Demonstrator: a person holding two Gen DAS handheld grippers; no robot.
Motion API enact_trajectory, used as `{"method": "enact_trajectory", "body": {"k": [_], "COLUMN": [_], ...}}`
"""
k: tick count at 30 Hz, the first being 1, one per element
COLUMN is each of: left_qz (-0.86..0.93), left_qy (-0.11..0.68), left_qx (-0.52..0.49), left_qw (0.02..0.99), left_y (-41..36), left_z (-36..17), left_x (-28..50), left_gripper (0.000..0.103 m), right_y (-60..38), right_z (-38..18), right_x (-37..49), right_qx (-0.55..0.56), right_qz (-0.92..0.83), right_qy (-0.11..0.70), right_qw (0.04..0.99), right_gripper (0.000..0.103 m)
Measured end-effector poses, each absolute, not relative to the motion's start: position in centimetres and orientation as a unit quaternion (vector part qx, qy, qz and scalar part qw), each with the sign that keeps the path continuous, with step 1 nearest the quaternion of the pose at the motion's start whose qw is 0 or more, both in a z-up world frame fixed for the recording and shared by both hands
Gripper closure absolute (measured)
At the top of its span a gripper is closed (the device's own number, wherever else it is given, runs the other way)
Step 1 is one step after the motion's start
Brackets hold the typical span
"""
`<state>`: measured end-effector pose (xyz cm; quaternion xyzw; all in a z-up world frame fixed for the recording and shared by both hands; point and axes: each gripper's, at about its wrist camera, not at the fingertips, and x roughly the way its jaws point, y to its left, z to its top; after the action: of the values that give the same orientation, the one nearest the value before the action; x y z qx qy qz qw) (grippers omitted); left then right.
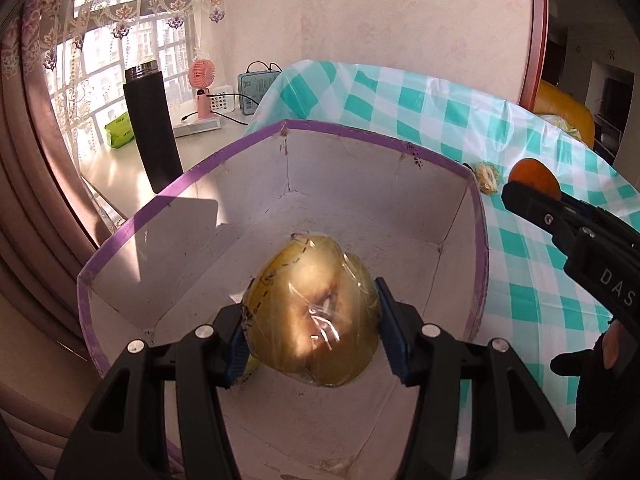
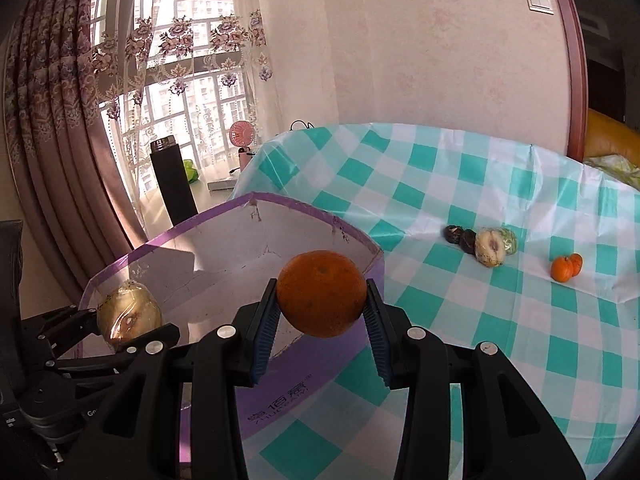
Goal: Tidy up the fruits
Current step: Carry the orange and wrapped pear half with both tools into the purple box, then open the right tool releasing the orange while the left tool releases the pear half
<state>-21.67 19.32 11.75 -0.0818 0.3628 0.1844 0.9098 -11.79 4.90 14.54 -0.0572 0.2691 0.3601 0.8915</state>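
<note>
My left gripper is shut on a yellow-green half fruit wrapped in clear film and holds it above the inside of a purple-rimmed white box. The same wrapped fruit shows at the left in the right wrist view, over the box. My right gripper is shut on an orange, level with the box's right rim. In the left wrist view that orange shows at the right edge, outside the box wall.
On the checked teal tablecloth lie a wrapped cut fruit, two dark fruits and two small oranges. A black flask, a pink fan and small devices stand on the sill beyond the box.
</note>
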Motion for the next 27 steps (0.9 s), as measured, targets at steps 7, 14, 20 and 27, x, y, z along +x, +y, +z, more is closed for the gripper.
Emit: {"method": "enact_trajectory", "body": {"k": [7, 14, 20, 27], "left_qz": [0.166, 0.154, 0.152, 0.161], "left_qy": [0.389, 0.426, 0.447, 0.45], "left_qx": [-0.077, -0.08, -0.094, -0.097], "left_qw": [0.903, 0.888, 0.876, 0.873], "left_y": [19.5, 20.1, 20.7, 20.8], "left_z": [11.0, 10.1, 9.0, 9.1], "left_x": [-21.3, -21.4, -21.3, -21.3], "left_gripper": [0.048, 0.048, 0.048, 0.041], "right_y": [12.8, 16.4, 16.5, 16.4], "right_z": [11.7, 8.8, 8.2, 8.1], "right_x": [-10.5, -10.7, -11.0, -11.1], "right_qx": [-0.173, -0.282, -0.307, -0.3], "right_qz": [0.387, 0.365, 0.349, 0.353], "right_qy": [0.351, 0.366, 0.355, 0.352], "right_qw": [0.835, 0.808, 0.811, 0.813], "right_gripper": [0.062, 0.062, 0.059, 0.051]}}
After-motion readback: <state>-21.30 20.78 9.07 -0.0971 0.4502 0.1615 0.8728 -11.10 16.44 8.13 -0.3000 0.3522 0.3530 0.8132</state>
